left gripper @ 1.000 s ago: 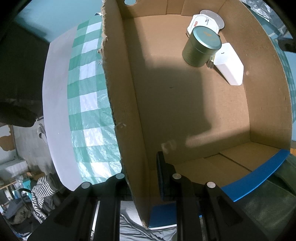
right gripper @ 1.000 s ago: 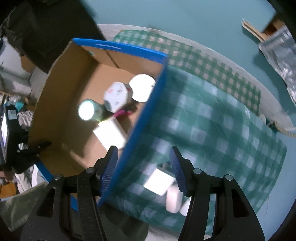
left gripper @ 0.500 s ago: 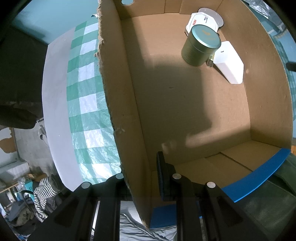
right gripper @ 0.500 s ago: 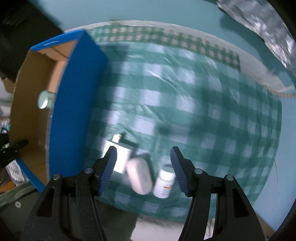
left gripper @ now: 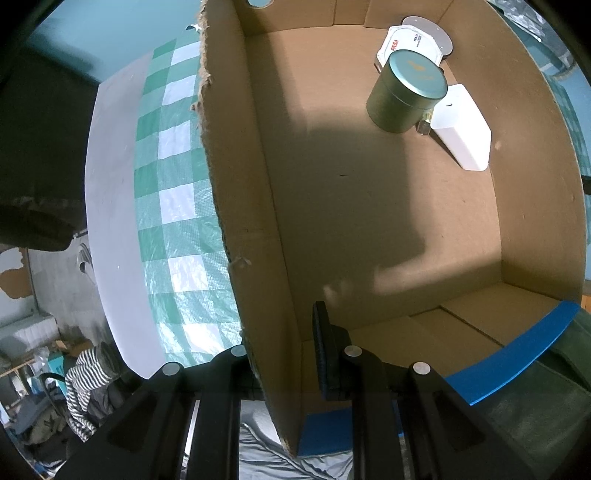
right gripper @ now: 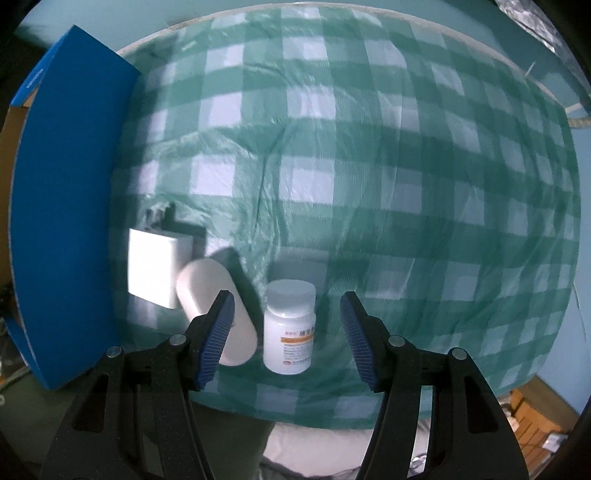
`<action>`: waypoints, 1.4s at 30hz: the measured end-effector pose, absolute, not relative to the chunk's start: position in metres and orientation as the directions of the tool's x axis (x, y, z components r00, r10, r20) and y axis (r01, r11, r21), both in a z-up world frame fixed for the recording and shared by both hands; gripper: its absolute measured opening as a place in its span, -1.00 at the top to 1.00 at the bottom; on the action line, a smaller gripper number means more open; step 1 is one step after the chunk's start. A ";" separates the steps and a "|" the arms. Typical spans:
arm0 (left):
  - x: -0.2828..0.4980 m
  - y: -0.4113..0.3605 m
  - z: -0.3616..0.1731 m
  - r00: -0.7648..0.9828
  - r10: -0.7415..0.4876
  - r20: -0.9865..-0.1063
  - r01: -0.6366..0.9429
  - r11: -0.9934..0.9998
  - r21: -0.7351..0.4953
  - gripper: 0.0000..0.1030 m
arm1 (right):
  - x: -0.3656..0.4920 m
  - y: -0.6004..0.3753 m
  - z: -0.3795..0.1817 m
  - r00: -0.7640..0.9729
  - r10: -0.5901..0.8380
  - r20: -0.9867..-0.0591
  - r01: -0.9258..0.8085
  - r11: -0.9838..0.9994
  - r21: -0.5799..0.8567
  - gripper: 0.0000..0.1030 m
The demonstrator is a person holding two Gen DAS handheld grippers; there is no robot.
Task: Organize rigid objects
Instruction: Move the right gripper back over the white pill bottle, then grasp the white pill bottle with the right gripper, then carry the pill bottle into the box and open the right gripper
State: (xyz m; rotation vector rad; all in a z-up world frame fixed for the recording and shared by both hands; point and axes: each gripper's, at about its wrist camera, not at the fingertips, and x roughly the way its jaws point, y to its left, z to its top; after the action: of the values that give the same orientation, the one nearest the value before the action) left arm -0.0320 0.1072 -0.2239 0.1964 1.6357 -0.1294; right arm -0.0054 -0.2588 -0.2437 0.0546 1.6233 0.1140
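Two hand-held grippers are at work. The right hand-held gripper (right gripper: 288, 332) is spread wide and holds nothing; a white pill bottle (right gripper: 290, 326) stands upright between its blue pads (right gripper: 218, 332), nearer the left one. At about ten o'clock from the bottle, a rounded white case (right gripper: 207, 295) lies tilted, its lower end hidden behind the left pad. Touching the case at its nine o'clock lies a white plug adapter (right gripper: 153, 266), close beside the blue outer wall of the cardboard box (right gripper: 70, 206). All three rest on the green checked cloth (right gripper: 369, 166) covering the surface.

The left hand-held gripper (left gripper: 284, 343) straddles the box's near wall, one finger outside and one inside; whether it actually pinches the cardboard I cannot tell. Far inside, toward one o'clock, sit a green round tin (left gripper: 406, 92), a white rectangular block (left gripper: 461, 125), a white packet with red lettering (left gripper: 410, 44) and a grey disc (left gripper: 441, 35) against the far wall.

The likely risk is the left pad catching the rounded case as the fingers close on the bottle, knocking it or tipping the bottle over. A high grip on the smooth cap could also let the bottle slip. If the box is not held firmly, it may shift when something is dropped in.
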 end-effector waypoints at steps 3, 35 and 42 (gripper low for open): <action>-0.032 0.108 -0.225 -0.069 0.050 -0.996 0.203 0.979 0.035 0.67 | -0.011 -0.260 -0.251 -0.054 0.104 -0.993 -0.028 0.994 0.105 -0.18; -0.037 0.113 -0.221 -0.049 0.036 -0.998 0.199 0.980 0.025 0.58 | -0.004 -0.277 -0.263 0.005 0.075 -0.997 -0.060 0.995 0.075 0.37; -0.037 0.117 -0.220 -0.041 0.035 -0.999 0.198 0.980 0.026 0.67 | 0.021 -0.268 -0.241 0.040 0.107 -0.993 -0.109 0.989 0.103 0.38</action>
State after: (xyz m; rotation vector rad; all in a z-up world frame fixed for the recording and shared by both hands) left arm -0.0371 0.1175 -0.2203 0.1816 1.6093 -0.1326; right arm 0.0211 -0.2679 -0.2412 -0.0014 1.5222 0.1659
